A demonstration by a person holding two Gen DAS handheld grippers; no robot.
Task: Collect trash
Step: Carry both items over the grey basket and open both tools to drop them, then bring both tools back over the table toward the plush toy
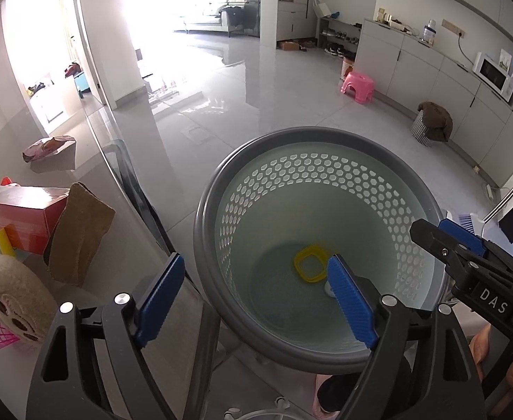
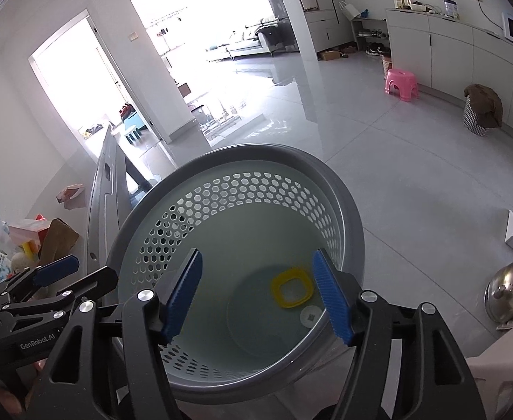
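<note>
Yellow ring (image 2: 292,287) in bin (image 2: 347,203), sticker (image 1: 327,288) half-hidden

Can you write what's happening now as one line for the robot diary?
left gripper: open, empty | right gripper: open, empty | bin: holds yellow ring

Bin (image 1: 217,189): dark grey rim, pale mint-white wall perforated with a hexagonal hole pattern. Inside it, a yellow square ring (image 1: 310,262); beside that, a small white round disc (image 2: 310,316) with a grey printed mark. Fingers (image 1: 351,304): ribbed blue pads on black frames. Tabletop (image 1: 81,140): glossy grey. At its near edge, a pink-red box (image 1: 18,215), brown cloth (image 1: 79,231), cream fluffy item (image 1: 14,297). Floor (image 1: 274,105): pale grey tile. Stool (image 1: 358,85): pink.
</note>
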